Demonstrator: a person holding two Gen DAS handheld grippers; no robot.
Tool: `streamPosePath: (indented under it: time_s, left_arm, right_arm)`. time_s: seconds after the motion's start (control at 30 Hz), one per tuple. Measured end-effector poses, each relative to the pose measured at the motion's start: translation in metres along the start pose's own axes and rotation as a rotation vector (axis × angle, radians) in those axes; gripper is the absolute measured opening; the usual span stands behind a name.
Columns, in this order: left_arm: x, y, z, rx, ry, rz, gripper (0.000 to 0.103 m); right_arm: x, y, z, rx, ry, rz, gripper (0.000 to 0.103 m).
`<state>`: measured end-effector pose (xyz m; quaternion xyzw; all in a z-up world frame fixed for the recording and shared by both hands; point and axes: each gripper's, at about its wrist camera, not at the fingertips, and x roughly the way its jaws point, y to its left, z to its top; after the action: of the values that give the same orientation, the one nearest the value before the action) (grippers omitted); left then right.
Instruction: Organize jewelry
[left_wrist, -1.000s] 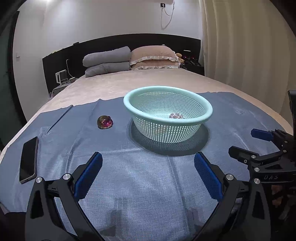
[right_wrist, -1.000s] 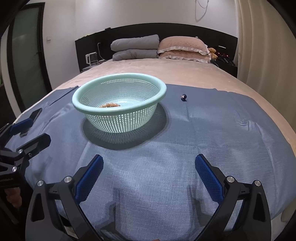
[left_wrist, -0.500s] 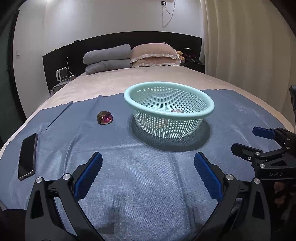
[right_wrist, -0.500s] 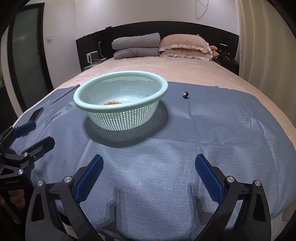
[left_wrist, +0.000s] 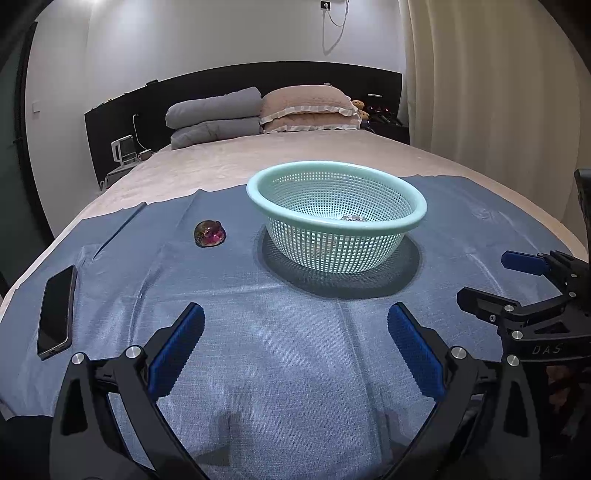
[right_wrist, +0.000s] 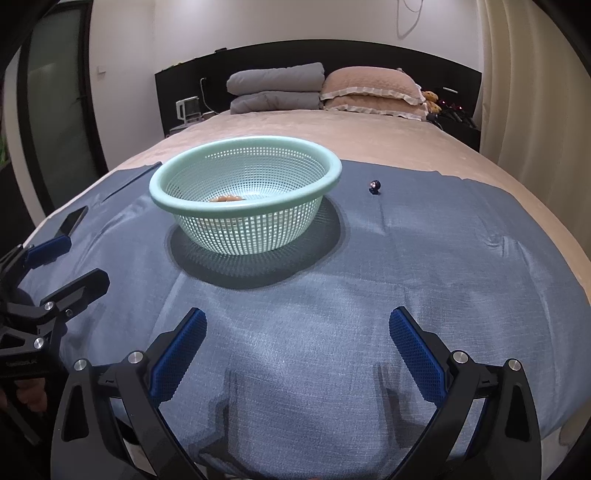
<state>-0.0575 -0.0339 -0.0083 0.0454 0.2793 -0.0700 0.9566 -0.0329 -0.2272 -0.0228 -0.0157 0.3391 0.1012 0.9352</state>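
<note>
I am holding my left gripper (left_wrist: 295, 349) low over the blue cloth (left_wrist: 295, 369) on the bed. Its two blue fingers (left_wrist: 177, 347) are standing wide apart, and nothing is between them. I am holding my right gripper (right_wrist: 297, 350) the same way, low over the cloth, with its fingers (right_wrist: 415, 354) spread wide and nothing in them. I can see my right gripper at the right edge of the left camera too, with its jaws apart.

The green basket (left_wrist: 406, 221) is sitting on the cloth ahead of both grippers. It is full of little holes. In the left camera, something small and shiny (left_wrist: 352, 218) is lying at the bottom of it. In the right camera, something small and orange-brown (right_wrist: 226, 198) is lying inside, near the front wall. I cannot tell what these small things are.

A round, dark, shiny piece with pink in it (left_wrist: 209, 233) is lying on the cloth, left of the basket and apart from it. A tiny dark blue piece (right_wrist: 375, 185) is lying on the cloth, right of the basket and near the far edge of the cloth. Both pieces are well away from my grippers.

A black phone (left_wrist: 56, 312) is lying flat on the cloth at the far left. At the head of the bed, gray pillows (left_wrist: 214, 118) are stacked beside pink pillows (left_wrist: 310, 110).
</note>
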Motion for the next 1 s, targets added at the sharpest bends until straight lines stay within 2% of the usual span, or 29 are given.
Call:
streamPosePath:
  time_s: [0.47, 0.67, 0.83, 1.0]
  left_arm:
    - [-0.007, -0.003, -0.003, 0.022, -0.015, -0.026, 0.097]
    - [-0.007, -0.004, -0.003, 0.028, -0.019, -0.01, 0.097]
    - [-0.011, -0.002, -0.003, 0.019, -0.053, 0.009, 0.097]
    - [-0.009, 0.0, -0.003, 0.016, -0.043, 0.009, 0.097]
  right_arm:
    - [0.002, -0.002, 0.0, 0.006, 0.008, -0.002, 0.095]
    - [0.002, -0.002, 0.0, 0.004, 0.008, 0.0, 0.095]
    - [-0.01, 0.0, -0.001, 0.0, -0.05, 0.006, 0.095]
    - [-0.021, -0.001, -0.002, 0.005, -0.101, 0.007, 0.095]
